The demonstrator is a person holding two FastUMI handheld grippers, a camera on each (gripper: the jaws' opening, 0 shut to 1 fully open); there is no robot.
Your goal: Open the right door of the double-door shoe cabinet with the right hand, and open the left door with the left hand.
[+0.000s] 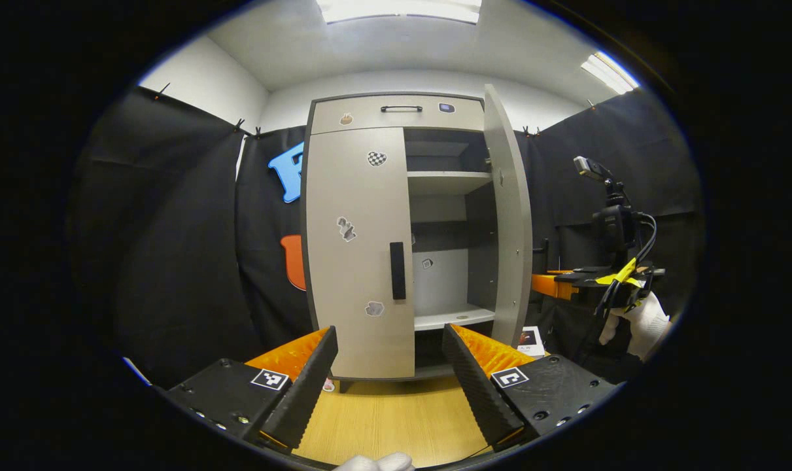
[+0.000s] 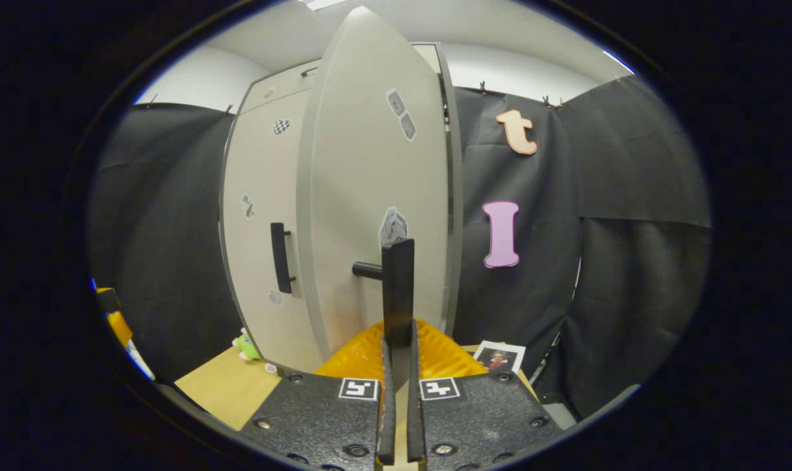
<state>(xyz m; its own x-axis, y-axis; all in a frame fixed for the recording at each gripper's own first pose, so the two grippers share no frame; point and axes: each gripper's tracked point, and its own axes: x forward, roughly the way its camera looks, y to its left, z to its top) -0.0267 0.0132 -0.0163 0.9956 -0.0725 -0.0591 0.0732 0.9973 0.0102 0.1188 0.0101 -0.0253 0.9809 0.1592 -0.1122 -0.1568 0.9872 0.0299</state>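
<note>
Shoe cabinet (image 1: 369, 248) in left gripper view: my left tongs (image 1: 389, 379) gape wide and empty, with the closed left door's upright handle (image 1: 397, 270) straight ahead between them, well apart. Right gripper view: right tongs (image 2: 397, 392) pinched onto the right door's handle (image 2: 397, 288), that door (image 2: 369, 196) swung open.

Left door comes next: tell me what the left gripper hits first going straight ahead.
Probably the closed left door, low near its inner edge; the open left gripper points there, below the handle. Depth is unclear.

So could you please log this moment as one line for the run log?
right door: open | right gripper: shut on its handle | left door: closed | left gripper: open, facing left handle
</note>
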